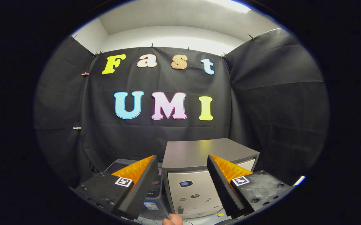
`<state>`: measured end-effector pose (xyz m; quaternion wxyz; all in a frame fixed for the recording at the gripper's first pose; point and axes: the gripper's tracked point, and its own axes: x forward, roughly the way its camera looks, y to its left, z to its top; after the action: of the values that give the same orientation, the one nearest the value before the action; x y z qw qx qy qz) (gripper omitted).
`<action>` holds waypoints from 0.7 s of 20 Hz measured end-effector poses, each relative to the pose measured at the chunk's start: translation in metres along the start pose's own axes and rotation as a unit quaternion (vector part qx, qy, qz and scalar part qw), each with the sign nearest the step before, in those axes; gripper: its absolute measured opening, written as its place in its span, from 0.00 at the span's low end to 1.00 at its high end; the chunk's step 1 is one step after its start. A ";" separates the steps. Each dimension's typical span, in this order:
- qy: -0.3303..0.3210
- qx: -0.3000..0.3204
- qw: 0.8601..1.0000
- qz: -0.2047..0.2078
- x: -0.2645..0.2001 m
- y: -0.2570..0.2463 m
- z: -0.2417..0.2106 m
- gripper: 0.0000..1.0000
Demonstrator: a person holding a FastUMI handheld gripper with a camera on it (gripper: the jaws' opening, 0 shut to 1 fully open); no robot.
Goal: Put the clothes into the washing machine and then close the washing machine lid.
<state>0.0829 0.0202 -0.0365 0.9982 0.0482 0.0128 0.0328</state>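
the washing machine (199, 175) is seen just ahead of the gripper (183, 184), standing against the black booth wall (168, 134). its flat grey lid (204, 153) is down, level across the top of the cabinet. the pale front panel (190, 193) faces the gripper and carries a small display (185, 183) and several round markings.

a dark bin or basket (150, 184) is placed touching or just beside the machine's left side; it is largely hidden by the left finger, and its contents cannot be told. no clothes are identified anywhere, so it cannot be told whether they are inside the drum or in the bin.

the gripper's fingers are spread wide apart with nothing held between them. a fingertip (172, 219) of a person is seen at the near edge, below the front panel.

the closed lid and empty gripper fit either a load yet to be made or a finished cycle with clothes enclosed. the step in hand is therefore not settled, and no move is prescribed.
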 end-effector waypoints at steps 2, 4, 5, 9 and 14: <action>-0.001 -0.003 1.000 0.002 0.000 0.001 0.001 0.99; -0.002 -0.004 1.000 0.002 -0.001 0.001 0.001 0.99; -0.002 -0.004 1.000 0.002 -0.001 0.002 0.002 0.99; 0.000 -0.003 1.000 -0.001 0.000 -0.001 0.000 0.99; 0.000 -0.002 1.000 -0.002 -0.001 -0.003 0.000 0.99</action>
<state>0.0818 0.0174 -0.0371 0.9984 0.0465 0.0128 0.0304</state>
